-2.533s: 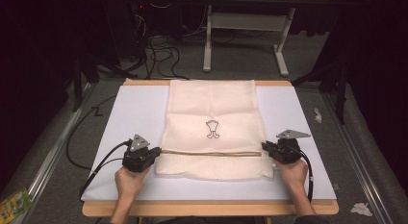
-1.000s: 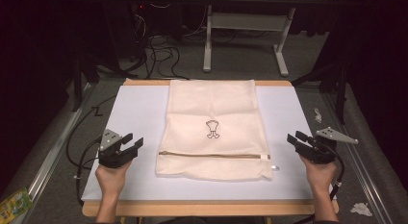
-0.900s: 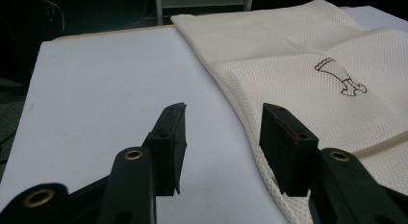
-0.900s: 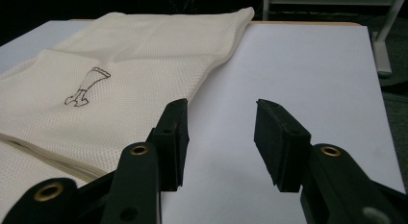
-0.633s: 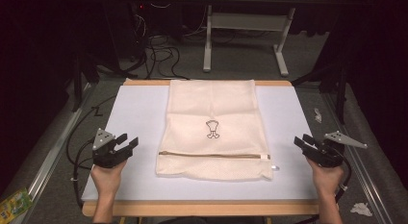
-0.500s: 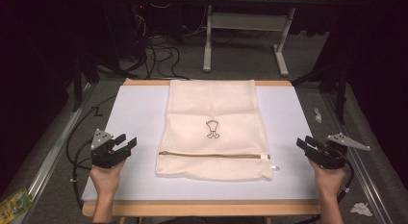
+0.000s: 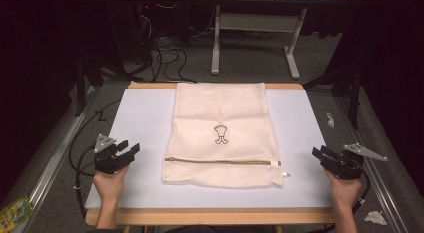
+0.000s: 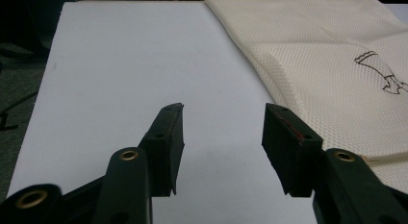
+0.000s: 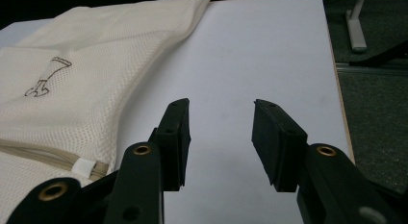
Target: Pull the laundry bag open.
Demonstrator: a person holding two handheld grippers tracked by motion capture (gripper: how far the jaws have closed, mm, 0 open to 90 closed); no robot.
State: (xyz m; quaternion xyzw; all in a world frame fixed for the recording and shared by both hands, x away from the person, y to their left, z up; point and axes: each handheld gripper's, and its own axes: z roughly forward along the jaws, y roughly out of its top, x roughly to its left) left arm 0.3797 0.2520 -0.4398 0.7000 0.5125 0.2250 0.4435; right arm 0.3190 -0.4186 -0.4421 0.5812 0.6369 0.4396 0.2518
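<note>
A cream mesh bag (image 7: pixel 222 118) lies flat in the middle of the white table mat (image 7: pixel 140 118). It has a small dark drawing (image 7: pixel 220 134) and a zip (image 7: pixel 220 161) across its near part. My left gripper (image 7: pixel 131 149) hovers over the mat's left edge, open and empty, apart from the bag. In the left gripper view its jaws (image 8: pixel 224 113) stand wide over bare mat, with the bag (image 8: pixel 337 56) to their right. My right gripper (image 7: pixel 317 152) is at the mat's right edge, open. Its jaws (image 9: pixel 221 108) have just been closing a little with nothing between them, and the bag (image 9: pixel 96 75) lies to their left.
The mat sits on a wooden table with an edge (image 7: pixel 210 216) near the person. Cables (image 7: pixel 165 48) and a desk frame (image 7: pixel 255 28) stand on the floor beyond. A green packet (image 7: pixel 12 213) and crumpled paper (image 7: pixel 375 218) lie on the floor at the sides.
Both grippers have left the ends of the bag's zip line and moved outward to the mat's side edges, then slightly lower. The bag stays flat and has not moved.
</note>
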